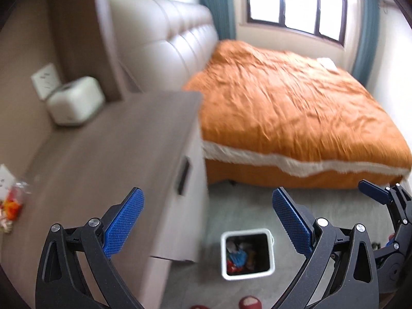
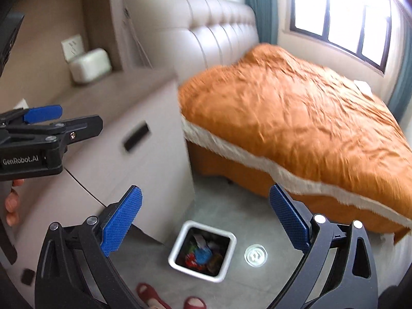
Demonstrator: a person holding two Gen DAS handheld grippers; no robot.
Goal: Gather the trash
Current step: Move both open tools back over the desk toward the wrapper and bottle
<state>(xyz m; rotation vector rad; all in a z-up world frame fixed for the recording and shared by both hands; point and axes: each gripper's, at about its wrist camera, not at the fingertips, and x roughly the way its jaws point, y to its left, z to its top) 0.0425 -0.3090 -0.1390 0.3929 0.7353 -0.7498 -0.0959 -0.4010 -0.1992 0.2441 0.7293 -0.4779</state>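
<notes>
The white square waste bin (image 2: 202, 251) stands on the grey floor beside the bedside cabinet (image 1: 123, 139) and already contains several colourful wrappers, so part of the collection appears done. One crinkled wrapper with orange and red contents (image 1: 11, 206) lies on the cabinet top at its near left end, apparently outstanding. The left gripper (image 1: 208, 222) is spread wide, holding and touching nothing, positioned above the cabinet edge and bin. The right gripper (image 2: 205, 219) is likewise spread wide and empty, hanging over the bin.
</notes>
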